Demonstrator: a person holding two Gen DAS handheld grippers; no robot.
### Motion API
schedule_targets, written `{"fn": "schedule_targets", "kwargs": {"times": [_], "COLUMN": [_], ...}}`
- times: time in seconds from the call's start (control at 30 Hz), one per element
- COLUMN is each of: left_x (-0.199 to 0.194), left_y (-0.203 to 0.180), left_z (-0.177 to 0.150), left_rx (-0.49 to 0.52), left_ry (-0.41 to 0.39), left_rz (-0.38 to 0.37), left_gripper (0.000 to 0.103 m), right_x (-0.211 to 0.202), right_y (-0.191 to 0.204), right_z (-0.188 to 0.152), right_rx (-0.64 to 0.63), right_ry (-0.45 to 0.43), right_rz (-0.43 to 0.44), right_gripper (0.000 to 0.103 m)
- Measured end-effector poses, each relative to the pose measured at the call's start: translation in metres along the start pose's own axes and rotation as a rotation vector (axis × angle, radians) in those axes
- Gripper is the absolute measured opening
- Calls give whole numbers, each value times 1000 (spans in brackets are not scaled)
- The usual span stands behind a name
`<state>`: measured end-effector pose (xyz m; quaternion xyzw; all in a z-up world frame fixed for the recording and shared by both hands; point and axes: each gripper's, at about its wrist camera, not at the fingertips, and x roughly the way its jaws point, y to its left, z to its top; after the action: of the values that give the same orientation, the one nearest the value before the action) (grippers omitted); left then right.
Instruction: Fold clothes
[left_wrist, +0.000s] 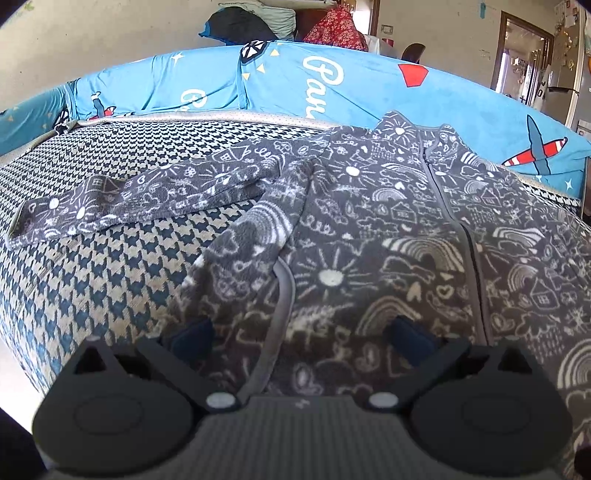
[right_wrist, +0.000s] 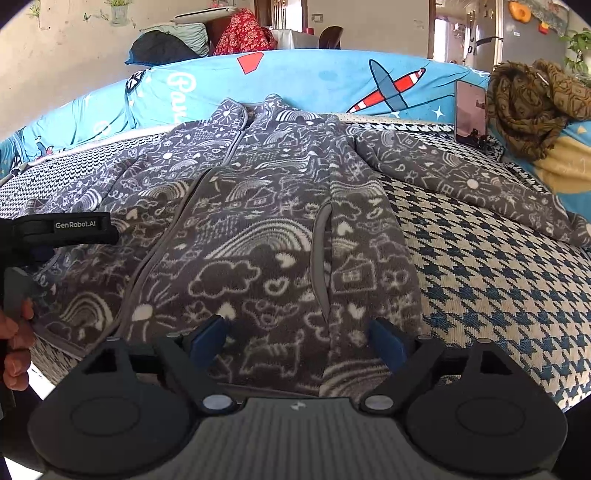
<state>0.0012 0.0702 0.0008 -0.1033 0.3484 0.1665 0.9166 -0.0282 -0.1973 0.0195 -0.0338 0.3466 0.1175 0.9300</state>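
A grey fleece zip jacket with white doodle prints lies face up on a houndstooth-covered bed, collar toward the back, both sleeves spread out. My right gripper hovers open over the jacket's lower hem near its right pocket, nothing between its blue pads. My left gripper is open low over the jacket by the left pocket seam, its pads apart with fabric beneath them. The left sleeve stretches out to the left. The left gripper also shows at the left edge of the right wrist view, held by a hand.
Blue aeroplane-print bedding is banked along the back of the bed. A brown patterned cloth and a phone lie at the back right. Piled clothes sit behind the bedding. The bed's front edge is right under both grippers.
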Motion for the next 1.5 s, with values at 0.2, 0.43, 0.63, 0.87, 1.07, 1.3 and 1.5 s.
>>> {"fn": "schedule_targets", "kwargs": {"times": [0.2,0.43,0.63,0.87,1.07,1.3,1.5], "left_x": [-1,6,18,49,67,72,76], "left_y": [-5,-18,-25,-28,-39,-40,-40], "left_z": [12,41,69,67,62,61,62], "left_rx": [-11,76,142,97,139,117,109], "left_ry": [25,68,87,159,162,149,125], "left_rz": [-25,-86,-119,-115,-53,-31,-31], "left_gripper": [103,103,103,103,103,103,103], "right_x": [-2,8,27,64,90,90,86], "right_y": [-2,-3,-1,1,-8,-4,-5], "right_z": [9,38,77,96,96,93,96], "right_rx": [2,-71,-210,-255,-164,-198,-182], "right_ry": [-35,-55,-73,-6,62,50,52], "right_rz": [31,96,209,212,215,232,230], "right_gripper": [84,61,60,60,64,74,75]}}
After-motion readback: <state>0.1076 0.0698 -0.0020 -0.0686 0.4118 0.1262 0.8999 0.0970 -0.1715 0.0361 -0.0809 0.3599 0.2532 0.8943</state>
